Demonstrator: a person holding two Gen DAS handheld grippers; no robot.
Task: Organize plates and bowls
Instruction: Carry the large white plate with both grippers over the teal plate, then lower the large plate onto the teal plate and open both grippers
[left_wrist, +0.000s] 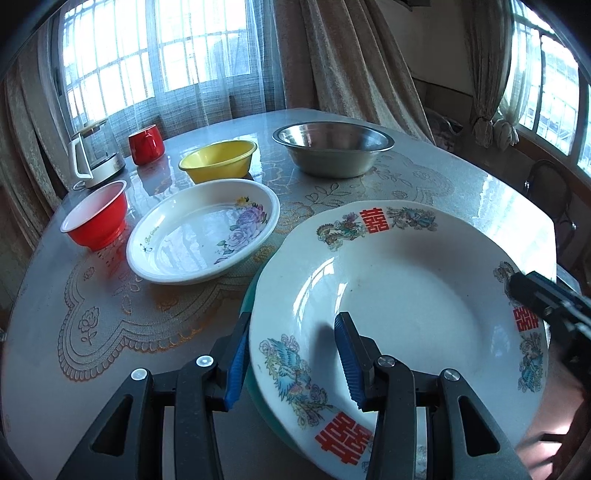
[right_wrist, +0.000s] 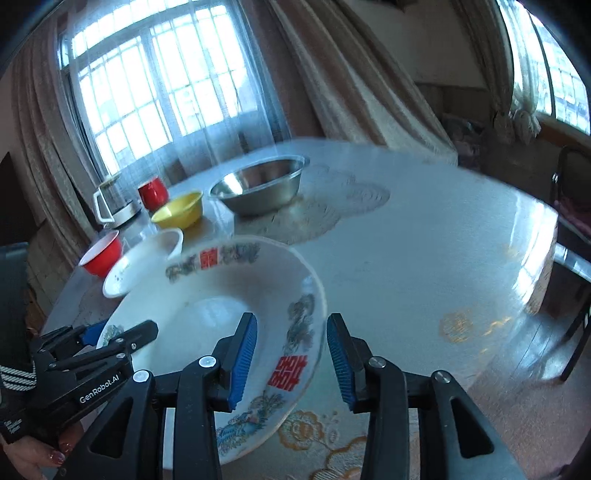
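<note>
- Left wrist view: left gripper (left_wrist: 291, 354) straddles the near rim of the phoenix-pattern plate (left_wrist: 399, 295), jaws apart, not pinching; plate rests on a teal plate (left_wrist: 248, 314) on the worktop (left_wrist: 110, 295), apparently just stacked.
- Right wrist view: right gripper (right_wrist: 291, 358) brackets the opposite rim, released.

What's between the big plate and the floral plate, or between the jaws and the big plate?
Nothing visible. Only a strip of table separates the big plate from the floral plate. The jaws of the left gripper and right gripper already straddle the big plate's rim.
</note>
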